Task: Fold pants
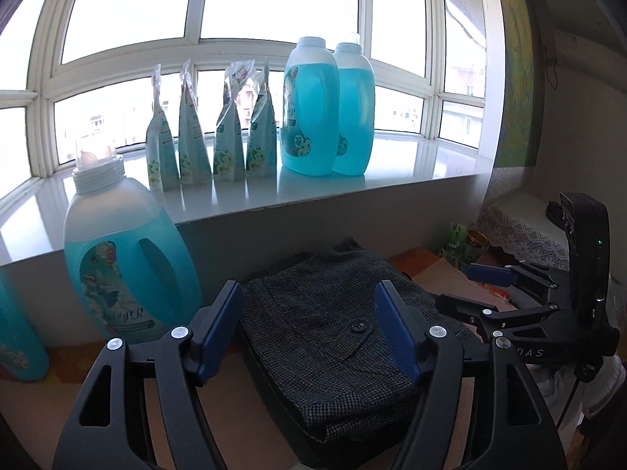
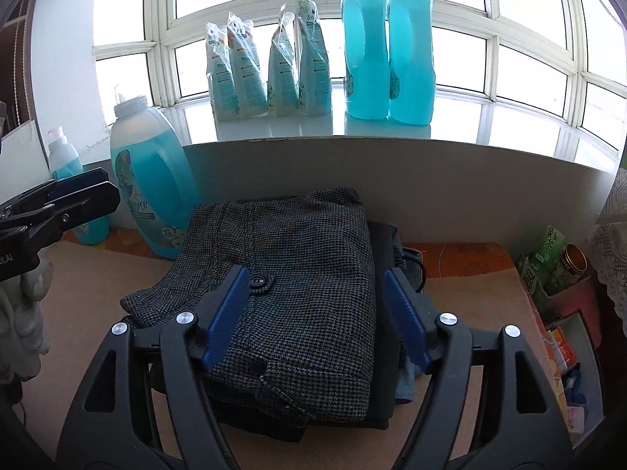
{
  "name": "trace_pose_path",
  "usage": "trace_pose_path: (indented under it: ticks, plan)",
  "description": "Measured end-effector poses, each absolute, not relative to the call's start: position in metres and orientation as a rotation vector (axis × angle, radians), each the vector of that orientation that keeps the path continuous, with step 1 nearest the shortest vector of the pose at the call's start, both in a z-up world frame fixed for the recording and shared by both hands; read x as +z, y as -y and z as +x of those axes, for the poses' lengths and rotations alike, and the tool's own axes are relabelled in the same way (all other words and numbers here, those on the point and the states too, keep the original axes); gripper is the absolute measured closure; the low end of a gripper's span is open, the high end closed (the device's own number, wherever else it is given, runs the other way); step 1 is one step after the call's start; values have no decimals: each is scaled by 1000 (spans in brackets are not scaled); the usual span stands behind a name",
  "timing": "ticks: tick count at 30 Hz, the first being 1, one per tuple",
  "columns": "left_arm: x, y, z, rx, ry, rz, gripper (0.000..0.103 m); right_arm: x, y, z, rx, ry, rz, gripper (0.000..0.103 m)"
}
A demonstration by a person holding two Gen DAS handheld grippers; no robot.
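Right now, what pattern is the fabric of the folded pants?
A fine dark grey houndstooth-like check on the folded pants, clearest in the right wrist view.

The dark grey, finely checked woollen pants [image 2: 298, 274] lie folded into a compact, roughly rectangular bundle on top of a stack of darker folded garments [image 2: 386, 286], on the tan table surface [image 2: 482, 301] close below the white window ledge [image 2: 392, 145]. A dark round button [image 2: 258, 282] on a pocket flap faces upward. One corner of the fabric sticks out flat to the left.
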State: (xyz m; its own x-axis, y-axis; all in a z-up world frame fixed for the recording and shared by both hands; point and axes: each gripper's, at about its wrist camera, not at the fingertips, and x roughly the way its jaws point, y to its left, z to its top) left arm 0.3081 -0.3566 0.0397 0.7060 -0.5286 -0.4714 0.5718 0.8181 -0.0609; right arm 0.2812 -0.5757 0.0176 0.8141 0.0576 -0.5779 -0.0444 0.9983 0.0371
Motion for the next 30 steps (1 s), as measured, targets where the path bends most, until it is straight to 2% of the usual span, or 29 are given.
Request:
trace_pose_path:
  ticks: [5, 9, 13, 16, 19, 30]
  plan:
    - [41, 346, 284, -633, -494, 87, 33, 26, 559, 248, 42, -600, 47, 20]
    - [43, 336, 261, -647, -484, 91, 32, 34, 544, 223, 26, -584, 37, 18]
    - [45, 322, 234, -676, -472, 75, 31, 41, 530, 191, 3, -554, 37, 7]
    - [47, 310, 214, -691, -470, 69, 31, 43, 518, 168, -10, -549, 31, 7]
    - [46, 298, 195, -705, -476, 56, 23, 45, 506, 143, -20, -538, 48, 1]
    - [45, 255, 122, -712, -464, 59, 21, 48, 458, 64, -69, -487, 16, 0]
